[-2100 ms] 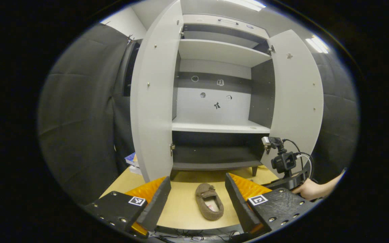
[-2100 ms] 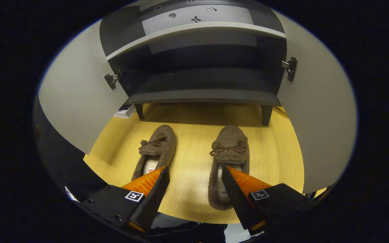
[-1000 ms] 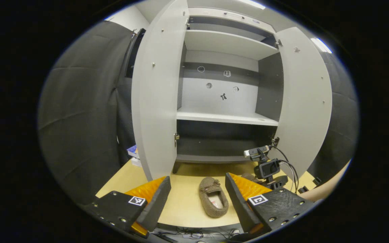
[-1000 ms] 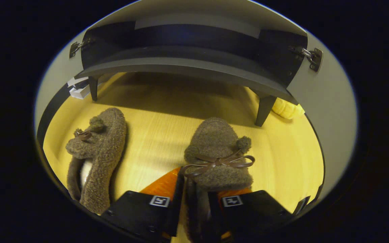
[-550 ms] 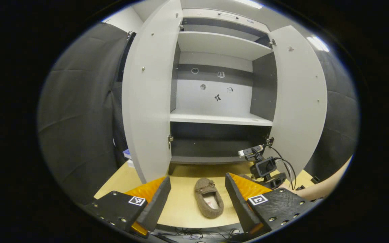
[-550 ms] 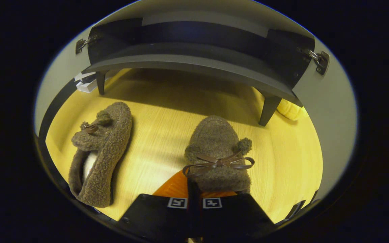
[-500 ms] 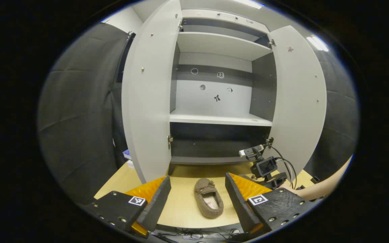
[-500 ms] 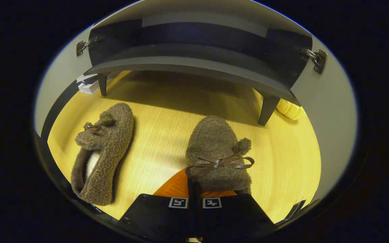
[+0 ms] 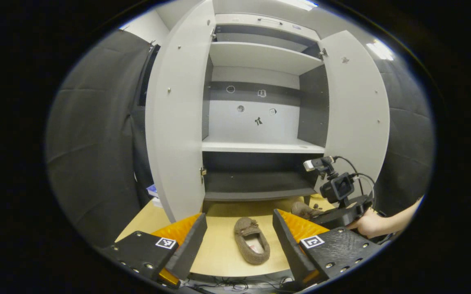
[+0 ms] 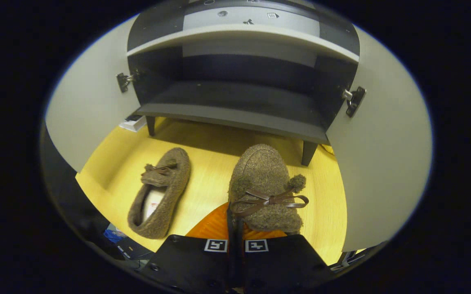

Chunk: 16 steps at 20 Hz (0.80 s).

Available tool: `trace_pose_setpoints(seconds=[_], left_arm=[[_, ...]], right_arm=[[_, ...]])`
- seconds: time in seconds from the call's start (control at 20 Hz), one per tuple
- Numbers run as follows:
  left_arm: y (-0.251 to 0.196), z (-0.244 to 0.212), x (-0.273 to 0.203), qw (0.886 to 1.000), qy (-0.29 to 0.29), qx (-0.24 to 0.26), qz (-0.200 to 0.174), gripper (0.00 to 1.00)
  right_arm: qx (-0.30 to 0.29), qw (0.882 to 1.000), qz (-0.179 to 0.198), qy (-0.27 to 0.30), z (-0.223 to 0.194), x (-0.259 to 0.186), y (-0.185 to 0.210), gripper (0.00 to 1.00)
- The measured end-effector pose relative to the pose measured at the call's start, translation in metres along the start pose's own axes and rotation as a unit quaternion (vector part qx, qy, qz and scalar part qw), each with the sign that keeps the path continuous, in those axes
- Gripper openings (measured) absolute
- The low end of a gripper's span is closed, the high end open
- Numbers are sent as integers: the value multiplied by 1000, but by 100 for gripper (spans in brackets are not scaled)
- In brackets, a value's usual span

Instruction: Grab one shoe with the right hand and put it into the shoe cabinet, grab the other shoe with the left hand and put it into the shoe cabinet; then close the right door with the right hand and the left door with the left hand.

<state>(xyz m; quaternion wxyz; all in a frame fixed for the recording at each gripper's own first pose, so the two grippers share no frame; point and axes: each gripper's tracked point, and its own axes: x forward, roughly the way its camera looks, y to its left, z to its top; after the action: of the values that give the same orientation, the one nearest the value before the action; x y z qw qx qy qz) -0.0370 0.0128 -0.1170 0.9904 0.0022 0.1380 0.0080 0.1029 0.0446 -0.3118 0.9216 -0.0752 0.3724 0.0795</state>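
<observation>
Fleece-covered and brown, the second shoe [image 10: 159, 199] lies on the wooden table [image 10: 202, 163] at the left of the right gripper view, toe toward the cabinet and its long axis tilted slightly to the right as it runs forward. You see the same shoe in the left gripper view, lying between the fingers of your left gripper [image 9: 235, 241], whose jaws stand wide apart and hold nothing; it lies ahead of and below that gripper, well apart from the fingers, roughly in line with them, so the left hand is judged the nearer one for this shoe. Moving right in the right gripper view, the first shoe [image 10: 264, 183] is clamped in your right gripper [image 10: 235, 241], whose fingers are closed narrowly on the shoe's heel-side collar, toe pointing forward. Its long axis points at the dark bottom shelf [image 10: 235, 112] of the shoe cabinet [image 9: 260, 102], which lies ahead of and above the toe, with a gap between them. Carry the shoe forward and slightly upward along that axis; the toe appears to need to clear the shelf's front edge. Further right, the right door [image 10: 382, 163] stands open just beside the shoe, and the left door [image 10: 88, 114] stands open as well; keep the shoe between them.
</observation>
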Motion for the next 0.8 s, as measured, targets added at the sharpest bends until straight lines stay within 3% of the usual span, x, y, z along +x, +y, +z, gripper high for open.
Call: trace_pose_setpoints(seconds=[0.45, 0.5, 0.8], left_arm=[[-1, 20, -1, 1000, -11, 18, -1, 93], [-2, 24, 0, 1000, -13, 18, -2, 99], [-14, 41, 11, 999, -19, 30, -11, 99]], right_arm=[[32, 992, 51, -107, 107, -99, 15, 2], [31, 991, 52, -122, 122, -107, 12, 0], [33, 979, 59, -191, 209, -134, 0, 2]])
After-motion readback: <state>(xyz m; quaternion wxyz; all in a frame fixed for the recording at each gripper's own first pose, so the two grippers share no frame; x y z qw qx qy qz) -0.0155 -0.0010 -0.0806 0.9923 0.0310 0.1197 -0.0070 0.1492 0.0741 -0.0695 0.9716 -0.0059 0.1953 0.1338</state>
